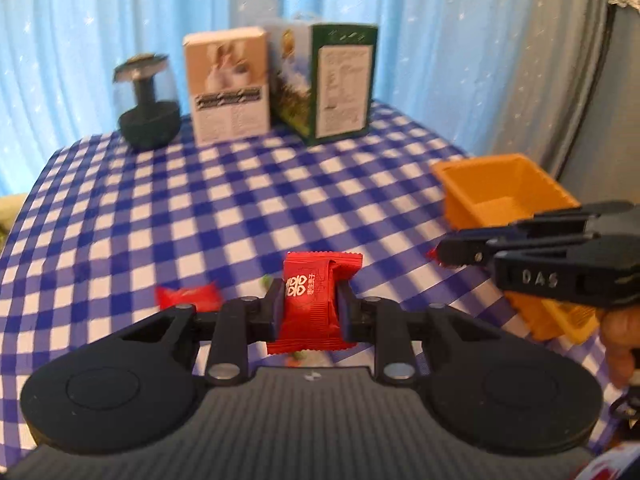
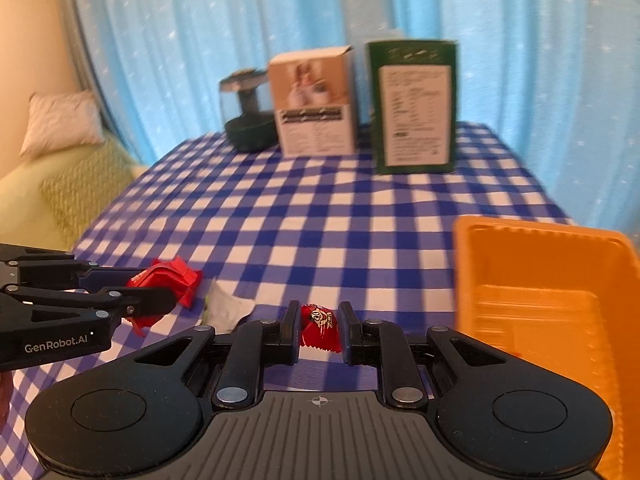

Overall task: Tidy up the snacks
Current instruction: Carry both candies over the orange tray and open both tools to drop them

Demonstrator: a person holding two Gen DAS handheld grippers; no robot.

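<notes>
**Both tools holding red sweets above the checked cloth**

Going from the left, a pale pillow [image 2: 60, 122] lies on a green bed cover [image 2: 48, 200] beside the surface [image 2: 320, 216], which is draped in a blue-and-white checked cloth. At the far edge, against the light blue curtain [image 1: 100, 20], stands a dark round-based lamp-like object with a clear dome [image 1: 148, 100], though it is too blurred to name for sure. Just beside it stands a beige carton printed with a white rabbit [image 1: 228, 84], and next to that a green carton with a white text panel [image 1: 340, 84].

Nearer, a flat red wrapped sweet [image 1: 188, 297] lies on the cloth. The left tool [image 1: 311, 304] has its jaws drawn narrow, pinching a red foil-wrapped candy with white characters [image 1: 316, 300] upright between them, clear of the cloth. In the right wrist view that same tool reaches in from the left edge with the red wrapper crumpled at its tip. A small white-and-green wrapper [image 2: 226, 306] lies on the cloth between the two tools.

The right tool [image 2: 320, 326] is closed on a small red candy packet with a cartoon print [image 2: 320, 326], the packet sitting between the pads. A hand [image 1: 620, 348] grips the tool's handle at the right edge of the left wrist view.

Furthest right sits an orange plastic bin with an open top [image 2: 540, 264], close beside the right tool; what can be seen of its inside looks bare.
</notes>
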